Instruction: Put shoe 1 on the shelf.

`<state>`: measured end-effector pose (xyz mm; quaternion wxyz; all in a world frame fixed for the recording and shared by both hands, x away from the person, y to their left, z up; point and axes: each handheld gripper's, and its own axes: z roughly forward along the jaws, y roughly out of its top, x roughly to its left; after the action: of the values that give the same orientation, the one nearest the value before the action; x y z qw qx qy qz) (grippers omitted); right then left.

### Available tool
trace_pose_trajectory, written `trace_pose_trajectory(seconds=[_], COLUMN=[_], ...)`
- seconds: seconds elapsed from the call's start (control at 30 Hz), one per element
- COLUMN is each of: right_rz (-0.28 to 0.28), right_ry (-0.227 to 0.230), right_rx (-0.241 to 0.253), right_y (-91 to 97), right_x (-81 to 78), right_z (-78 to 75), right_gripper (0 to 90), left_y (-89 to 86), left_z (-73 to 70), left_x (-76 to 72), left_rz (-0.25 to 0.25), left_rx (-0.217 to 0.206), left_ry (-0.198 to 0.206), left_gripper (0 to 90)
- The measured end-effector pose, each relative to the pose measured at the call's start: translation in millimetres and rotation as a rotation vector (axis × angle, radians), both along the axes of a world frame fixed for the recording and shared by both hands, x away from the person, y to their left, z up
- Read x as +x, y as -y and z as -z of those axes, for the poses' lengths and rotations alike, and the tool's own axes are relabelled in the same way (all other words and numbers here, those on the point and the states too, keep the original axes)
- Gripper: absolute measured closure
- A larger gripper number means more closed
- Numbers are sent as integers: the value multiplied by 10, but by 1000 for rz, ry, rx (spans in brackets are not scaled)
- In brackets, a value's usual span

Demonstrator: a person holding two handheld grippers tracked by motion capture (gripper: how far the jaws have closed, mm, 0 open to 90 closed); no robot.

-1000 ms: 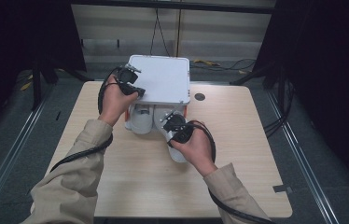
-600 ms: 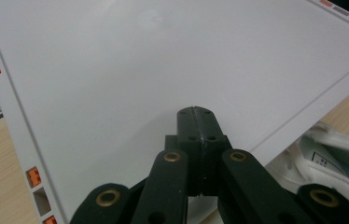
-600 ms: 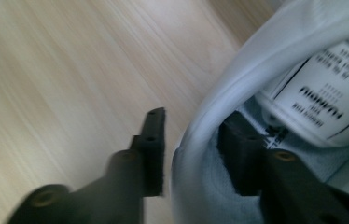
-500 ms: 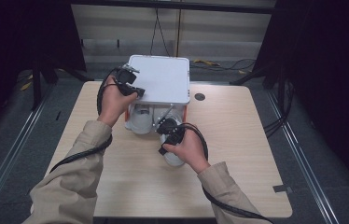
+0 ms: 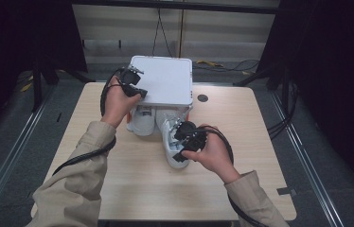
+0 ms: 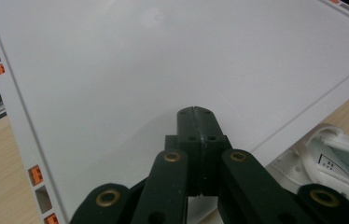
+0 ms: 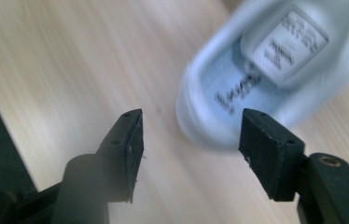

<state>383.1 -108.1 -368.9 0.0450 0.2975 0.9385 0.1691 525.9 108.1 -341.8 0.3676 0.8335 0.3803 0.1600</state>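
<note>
A white box lid (image 5: 165, 82) stands at the table's far middle, and my left gripper (image 5: 132, 85) sits at its left edge. In the left gripper view the left gripper (image 6: 196, 116) is shut, tips against the lid's broad white face (image 6: 163, 60). Two white shoes lie under the lid's near edge: one on the left (image 5: 142, 124), one on the right (image 5: 169, 137). My right gripper (image 5: 187, 139) hovers over the right shoe, open. In the right gripper view the right gripper (image 7: 189, 123) frames that shoe's heel opening (image 7: 256, 70), blurred, just ahead of the jaws. A shoe's collar (image 6: 336, 158) peeks from beneath the lid.
The light wooden table (image 5: 118, 189) has bare room in front and on both sides of the shoes. A dark round cable port (image 5: 202, 98) sits right of the lid. Black cables (image 5: 85, 156) trail from both grippers along the sleeves. Dark floor and rails surround the table.
My right hand and its gripper have shifted slightly along the right shoe, toward the person. The left gripper has stayed at the lid's left edge.
</note>
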Motion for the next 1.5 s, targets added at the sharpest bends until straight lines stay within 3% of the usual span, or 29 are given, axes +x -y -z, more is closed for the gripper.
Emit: trace_pose_trajectory(seconds=[0.17,0.2,0.3,0.4,0.5,0.6,0.63,0.73,0.83,0.93,1.2,1.37,1.5], right_rz=[-58,-103,-170,-204,-248,-270,-250,-274,-283,-296,-313,-311,-294], right_ry=[18,45,75,50,40,63,54,46,74,70,125,150,138], right_rx=[-21,-31,-39,-64,-91,-138,-135,-129,-100,-79,-121,-98,-88], right_y=[54,35,-29,-128,-194,-216,-218,-240,-260,-285,-389,-456,-470], right_x=[-45,-24,21,76,115,139,152,177,209,287,518,701,825], right_z=[-4,15,31,113,212,276,270,225,125,62,74,71,96], right_gripper=[412,408,414,435,517,645,663,711,711,711,706,703,702], left_y=[4,12,-3,9,5,-10,-10,-1,-7,-6,-34,-45,-62], left_z=[-8,-3,0,1,0,5,5,9,10,9,24,36,45], left_x=[-3,-10,-8,-10,-11,-11,-11,-19,-14,-13,-1,-5,-4], left_rz=[7,5,7,-2,5,7,7,3,3,5,8,8,11], left_rx=[18,13,14,5,13,8,8,3,-1,0,-29,-42,-54], left_ry=[2,7,7,6,8,8,8,13,9,9,3,6,6], left_gripper=[900,900,900,900,900,900,900,900,900,900,900,900,900])
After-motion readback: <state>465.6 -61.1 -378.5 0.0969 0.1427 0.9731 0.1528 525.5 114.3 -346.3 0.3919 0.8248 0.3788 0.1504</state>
